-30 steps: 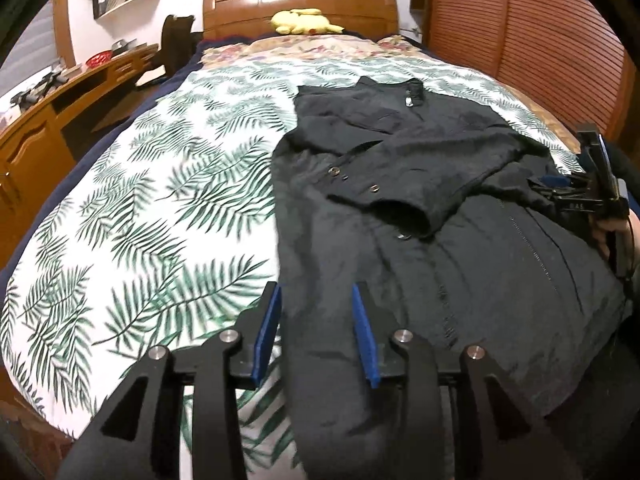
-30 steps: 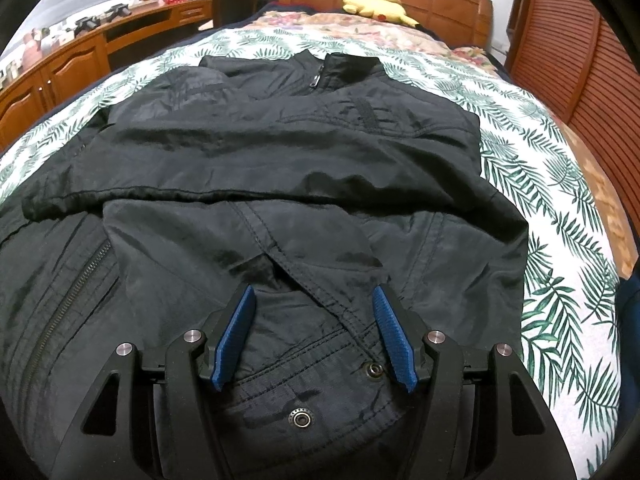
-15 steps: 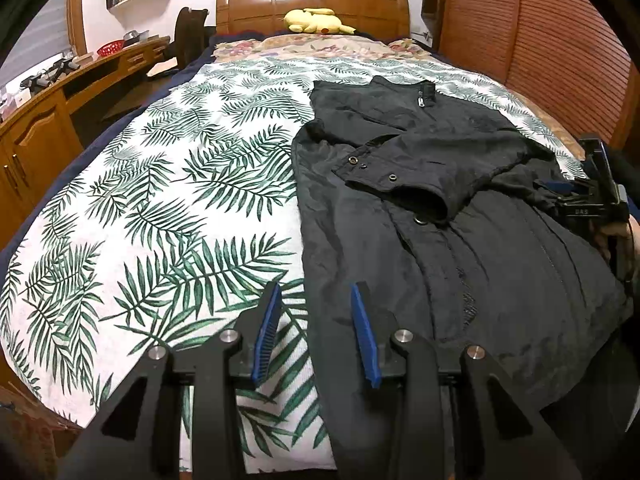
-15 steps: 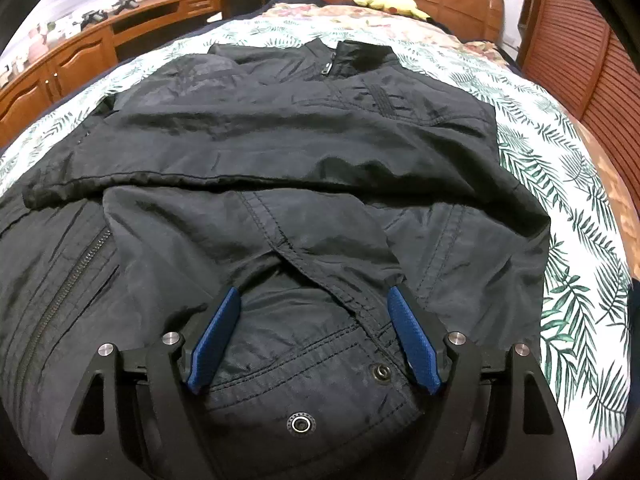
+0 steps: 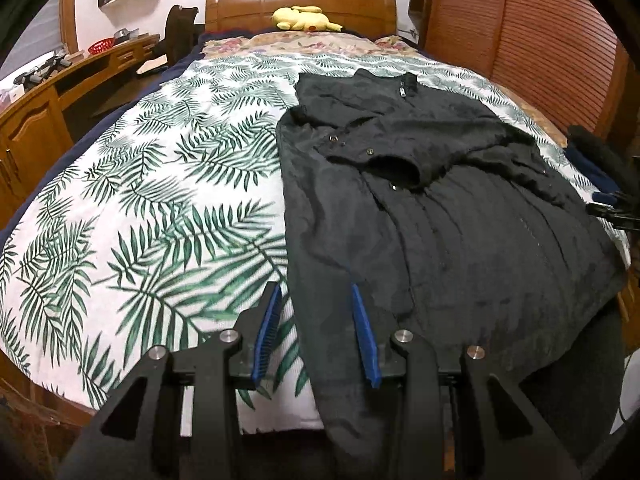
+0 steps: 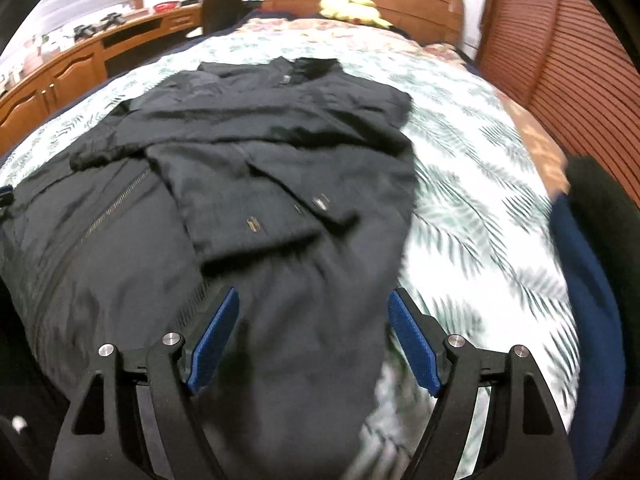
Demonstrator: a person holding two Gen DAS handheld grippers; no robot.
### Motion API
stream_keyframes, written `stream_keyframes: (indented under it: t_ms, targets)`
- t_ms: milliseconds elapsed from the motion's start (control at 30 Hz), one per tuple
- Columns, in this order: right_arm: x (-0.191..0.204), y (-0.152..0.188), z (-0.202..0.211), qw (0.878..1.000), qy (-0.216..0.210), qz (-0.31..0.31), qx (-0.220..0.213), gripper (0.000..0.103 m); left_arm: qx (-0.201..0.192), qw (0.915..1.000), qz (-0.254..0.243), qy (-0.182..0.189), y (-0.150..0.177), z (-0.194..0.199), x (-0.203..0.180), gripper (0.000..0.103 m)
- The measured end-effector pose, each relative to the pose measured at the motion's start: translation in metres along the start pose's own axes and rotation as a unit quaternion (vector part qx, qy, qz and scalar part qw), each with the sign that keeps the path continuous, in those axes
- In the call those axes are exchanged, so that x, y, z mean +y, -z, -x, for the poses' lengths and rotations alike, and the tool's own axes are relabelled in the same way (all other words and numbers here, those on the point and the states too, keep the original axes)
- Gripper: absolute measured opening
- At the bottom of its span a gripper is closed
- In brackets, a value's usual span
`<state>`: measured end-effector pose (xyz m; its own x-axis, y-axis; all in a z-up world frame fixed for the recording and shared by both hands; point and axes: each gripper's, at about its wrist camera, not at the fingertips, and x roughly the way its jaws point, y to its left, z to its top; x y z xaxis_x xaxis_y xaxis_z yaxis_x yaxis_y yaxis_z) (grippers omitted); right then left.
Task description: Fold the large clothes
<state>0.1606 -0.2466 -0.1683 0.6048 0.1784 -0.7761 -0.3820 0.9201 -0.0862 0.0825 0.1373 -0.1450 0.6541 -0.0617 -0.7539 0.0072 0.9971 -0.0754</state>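
Note:
A large black jacket (image 5: 440, 216) lies flat on the bed, collar toward the headboard, both sleeves folded across its chest. It also shows in the right wrist view (image 6: 260, 184), blurred. My left gripper (image 5: 316, 304) is open and empty over the jacket's lower left hem edge. My right gripper (image 6: 312, 312) is wide open and empty above the jacket's lower right part. The right gripper shows at the right edge of the left wrist view (image 5: 616, 208).
The bed has a white sheet with green leaf print (image 5: 152, 200) and a wooden headboard (image 5: 300, 4) with a yellow plush toy (image 5: 304, 18). A wooden desk (image 5: 48, 96) runs along the left. Slatted wooden wardrobe doors (image 5: 552, 48) stand on the right. A dark blue item (image 6: 588, 280) lies at the right.
Both grippers have pulled back toward the foot of the bed. The right gripper has left the folded sleeve cuff and opened wider.

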Motion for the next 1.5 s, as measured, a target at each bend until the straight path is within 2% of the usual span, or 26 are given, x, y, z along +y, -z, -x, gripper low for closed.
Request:
stream_keyframes:
  t_ms: [333,667,767,900,1000,1067,1133,1200,1300,1500]
  targets:
    - [-0.007,0.039,0.016,0.999,-0.015,-0.035,0.025,0.079,0.007,0.9999,0.009,0.009,0.015,0.005,0.002,0.035]
    - [0.007,0.052,0.018,0.999,-0.021,-0.025,0.020,0.079,0.011,0.9999,0.007,0.005,0.020,0.005,-0.002,0.035]
    - [0.010,0.053,0.018,0.999,-0.030,-0.022,0.019,0.075,0.012,0.9999,0.006,0.008,0.021,0.006,-0.003,0.035]
    - [0.016,0.056,0.016,0.999,-0.042,-0.016,0.019,0.068,0.012,0.9998,0.001,0.013,0.026,0.009,-0.005,0.035]
    - [0.019,0.056,0.016,0.998,-0.050,-0.015,0.018,0.058,0.008,0.9998,0.004,0.020,0.029,0.011,-0.004,0.034]
    - [0.020,0.055,0.015,0.998,-0.063,-0.017,0.017,0.046,0.004,0.9995,0.004,0.031,0.029,0.013,-0.003,0.023]
    - [0.020,0.053,0.015,0.997,-0.080,-0.021,0.014,0.017,0.000,0.9992,0.004,0.039,0.026,0.017,-0.003,0.010]
    - [0.018,0.047,0.015,0.996,-0.084,-0.027,0.011,0.008,-0.010,0.9988,-0.001,0.047,0.019,0.025,-0.005,0.005]
    - [0.017,0.030,0.026,0.995,-0.092,-0.027,-0.011,0.004,-0.035,0.9982,-0.021,0.045,0.004,0.043,-0.013,0.004]
    - [0.020,-0.015,0.087,0.991,-0.090,-0.024,-0.097,0.002,-0.099,0.9927,-0.058,0.039,-0.031,0.098,-0.030,0.003]
